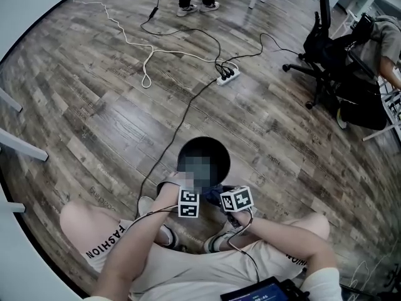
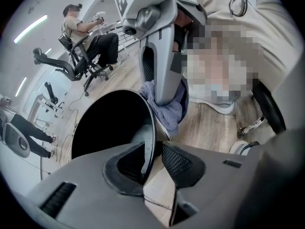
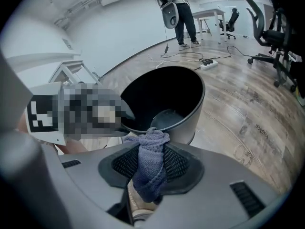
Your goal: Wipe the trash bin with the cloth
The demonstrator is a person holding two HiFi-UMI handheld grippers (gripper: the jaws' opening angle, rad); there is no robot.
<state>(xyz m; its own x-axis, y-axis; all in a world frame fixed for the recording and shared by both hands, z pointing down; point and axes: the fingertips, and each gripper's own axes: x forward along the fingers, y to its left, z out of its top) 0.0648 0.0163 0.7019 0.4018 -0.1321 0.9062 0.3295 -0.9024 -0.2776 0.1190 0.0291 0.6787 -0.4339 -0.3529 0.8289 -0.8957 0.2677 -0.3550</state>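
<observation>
The open mouth of the trash bin (image 1: 203,144), low in the middle of the head view, gives you free room straight down inside. Bare wood floor (image 1: 282,143) lies open past its far rim and to its right. The near rim is tight: the left gripper (image 2: 152,163) straddles the wall, and the right gripper (image 3: 150,168) with its cloth (image 3: 151,156) stands just beside it. Your knees (image 1: 81,221) and shoes (image 1: 164,234) close off the lower frame. A black cable (image 1: 164,152) runs past the bin's left side. The office chair (image 1: 326,61) at upper right and the white table legs (image 1: 22,146) at the left edge stand well apart.
</observation>
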